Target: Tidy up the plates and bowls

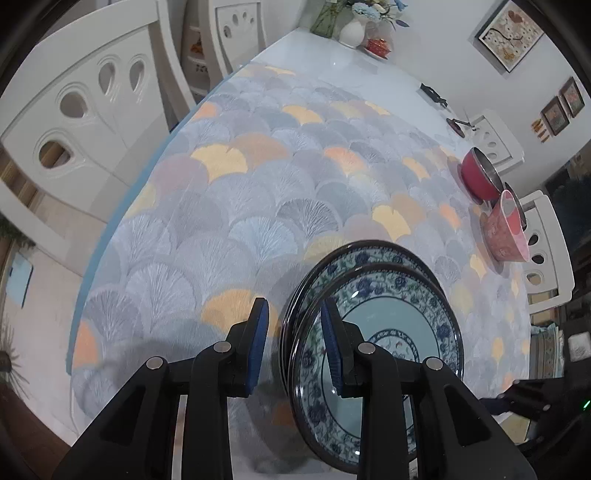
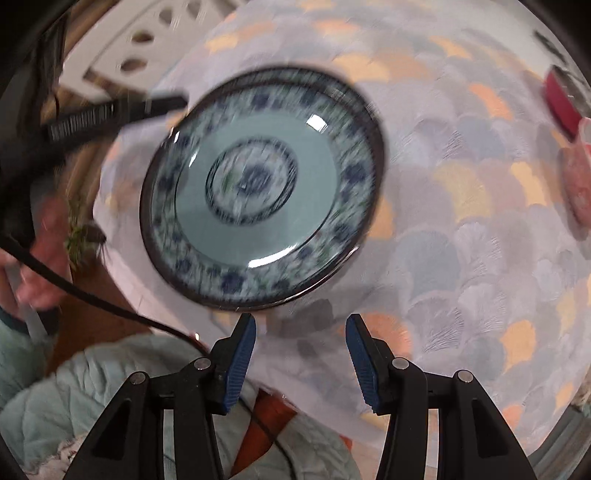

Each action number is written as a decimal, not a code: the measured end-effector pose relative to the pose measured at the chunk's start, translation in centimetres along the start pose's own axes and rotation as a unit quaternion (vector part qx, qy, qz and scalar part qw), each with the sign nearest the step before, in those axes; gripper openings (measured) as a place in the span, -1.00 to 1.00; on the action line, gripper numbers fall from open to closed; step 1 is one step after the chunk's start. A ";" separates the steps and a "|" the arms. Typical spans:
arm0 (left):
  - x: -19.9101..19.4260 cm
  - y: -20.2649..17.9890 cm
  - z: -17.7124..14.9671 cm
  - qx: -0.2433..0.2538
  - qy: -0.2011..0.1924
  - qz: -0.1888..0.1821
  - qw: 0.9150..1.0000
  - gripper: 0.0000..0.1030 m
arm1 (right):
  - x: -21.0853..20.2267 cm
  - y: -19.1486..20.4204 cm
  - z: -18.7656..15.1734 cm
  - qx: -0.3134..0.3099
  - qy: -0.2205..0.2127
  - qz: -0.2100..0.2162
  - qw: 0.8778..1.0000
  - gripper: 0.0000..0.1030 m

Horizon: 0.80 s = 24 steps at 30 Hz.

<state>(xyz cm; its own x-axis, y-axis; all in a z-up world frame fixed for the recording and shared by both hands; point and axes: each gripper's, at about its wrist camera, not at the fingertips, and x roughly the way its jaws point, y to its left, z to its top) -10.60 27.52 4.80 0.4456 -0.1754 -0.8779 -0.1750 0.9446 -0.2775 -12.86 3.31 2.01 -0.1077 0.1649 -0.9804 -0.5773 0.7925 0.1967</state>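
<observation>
Two blue-and-white floral plates (image 1: pixel 388 325) lie stacked on the fan-patterned tablecloth (image 1: pixel 240 206). My left gripper (image 1: pixel 293 302) straddles their left rim, one finger over the top plate and the other outside it. A gap shows at the pads, so it grips nothing. In the blurred right wrist view the same plates (image 2: pixel 258 184) lie just ahead of my right gripper (image 2: pixel 301 317), which stands open and empty near the table's edge. A red bowl (image 1: pixel 480 177) and a pink floral bowl (image 1: pixel 506 232) sit at the table's right side.
White chairs (image 1: pixel 92 110) stand along the left side of the table. A white vase of flowers (image 1: pixel 351 31) and a small red dish (image 1: pixel 378 46) are at the far end. A person's hand (image 2: pixel 40 258) and quilted pale sleeve (image 2: pixel 92 398) are close below.
</observation>
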 end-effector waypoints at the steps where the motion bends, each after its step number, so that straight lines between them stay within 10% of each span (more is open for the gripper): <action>1: 0.1 0.0 0.1 0.001 0.000 0.000 1.000 -0.49 | 0.4 0.3 0.3 -0.005 0.006 -0.004 1.000 -0.05; 16: 0.4 -0.7 2.7 0.017 -0.005 -0.010 1.000 -0.49 | 0.2 -3.0 1.7 0.062 0.003 -0.005 0.998 -0.05; 24: 0.3 -8.5 6.1 0.105 -0.021 -0.058 0.993 -0.49 | -5.7 -9.8 -0.5 0.164 -0.096 -0.016 0.982 -0.05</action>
<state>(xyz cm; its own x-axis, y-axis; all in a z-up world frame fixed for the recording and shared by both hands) -3.63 21.14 9.29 0.4888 -0.2781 -0.8269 0.0644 0.9567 -0.2837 -6.98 -5.69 5.69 0.0790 0.2196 -0.9724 -0.2833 0.9401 0.1893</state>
